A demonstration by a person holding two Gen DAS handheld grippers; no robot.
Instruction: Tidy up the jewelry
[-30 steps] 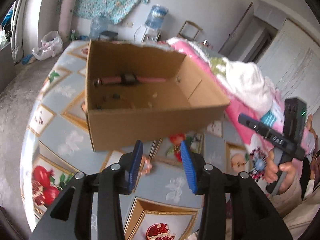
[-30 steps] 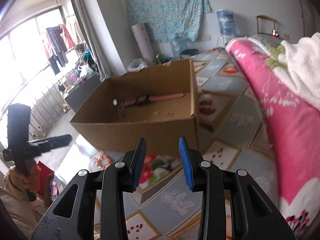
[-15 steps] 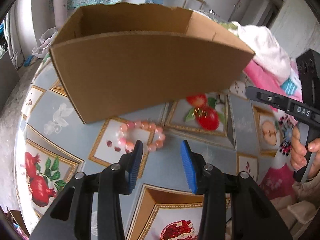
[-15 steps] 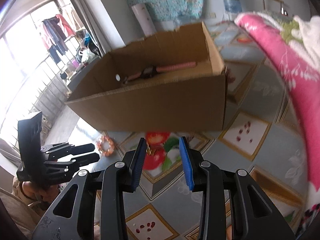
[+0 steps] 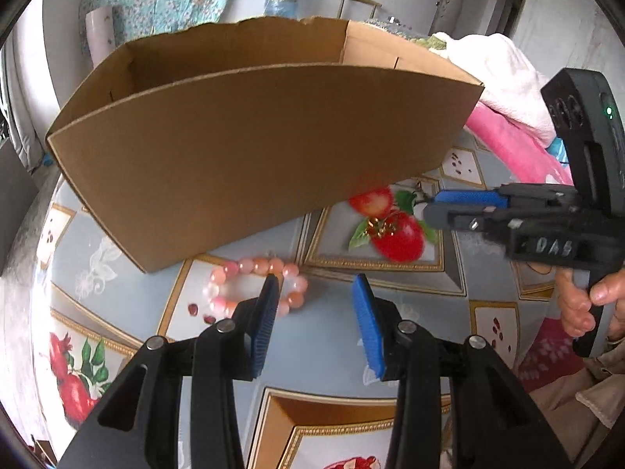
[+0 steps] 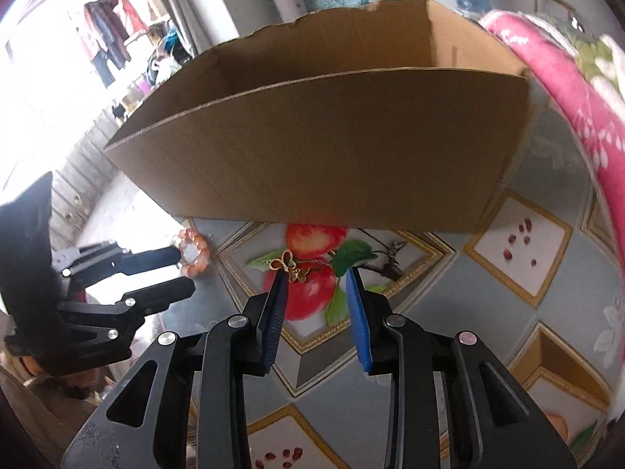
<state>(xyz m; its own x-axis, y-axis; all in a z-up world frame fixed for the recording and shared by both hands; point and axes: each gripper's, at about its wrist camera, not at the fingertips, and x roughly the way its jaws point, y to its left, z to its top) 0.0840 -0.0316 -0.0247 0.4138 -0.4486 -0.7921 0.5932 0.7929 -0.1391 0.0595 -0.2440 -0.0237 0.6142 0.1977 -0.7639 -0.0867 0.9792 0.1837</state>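
Just in front of the cardboard box (image 5: 254, 148), the pink bead bracelet (image 5: 254, 287) and a small gold butterfly piece (image 6: 291, 265) lie on the patterned tabletop (image 6: 527, 273). The left tool (image 5: 314, 305) stands apart over the bracelet; the right tool (image 6: 314, 289) is closing, nothing gripped. Risk: the thin gold piece slips sideways under one pad.

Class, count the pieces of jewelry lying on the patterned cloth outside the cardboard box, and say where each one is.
2. A pink bead bracelet by the left claw; a small gold butterfly piece on the printed apples, at the closing right claw. The box may hide more.
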